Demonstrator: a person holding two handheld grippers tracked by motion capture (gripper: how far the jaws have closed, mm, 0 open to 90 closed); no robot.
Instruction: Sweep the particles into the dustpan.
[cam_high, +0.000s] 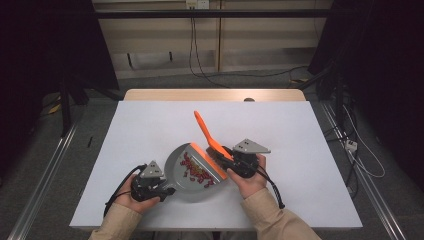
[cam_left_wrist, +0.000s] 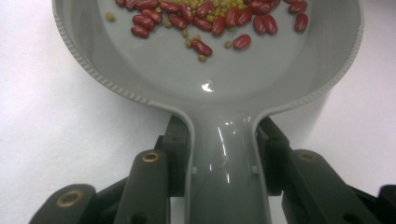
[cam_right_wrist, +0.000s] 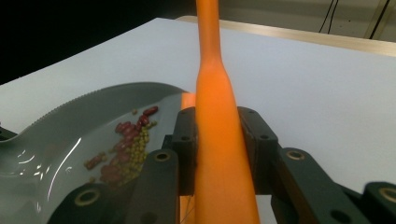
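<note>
Nearest the lens, the left gripper (cam_left_wrist: 224, 163) has its jaws pressed in on the dustpan (cam_left_wrist: 219, 88) handle, one pad on each side, so the pan is pinned and can't skid when something pushes against its lip. From above, that gripper (cam_high: 150, 182) sits at about 7 o'clock on the table (cam_high: 300, 130), with the pan body reaching toward centre.

The beans (cam_left_wrist: 210, 18) are in the pan: red ones mixed with small yellow-green ones, spread across the floor toward the orange lip at the pan's 2 o'clock side. None are visible loose on the table.

Over at 5 o'clock, the right gripper (cam_right_wrist: 219, 140) is pinching the brush (cam_right_wrist: 212, 93) low on its orange handle, jaws closed tight on it. The handle (cam_high: 204, 129) slants away toward 11 o'clock while the bristle end sits right at the pan's lip. My read: that low grip gives control for short sweeps, and the brush at the lip looks like it's guarding or finishing the load.
</note>
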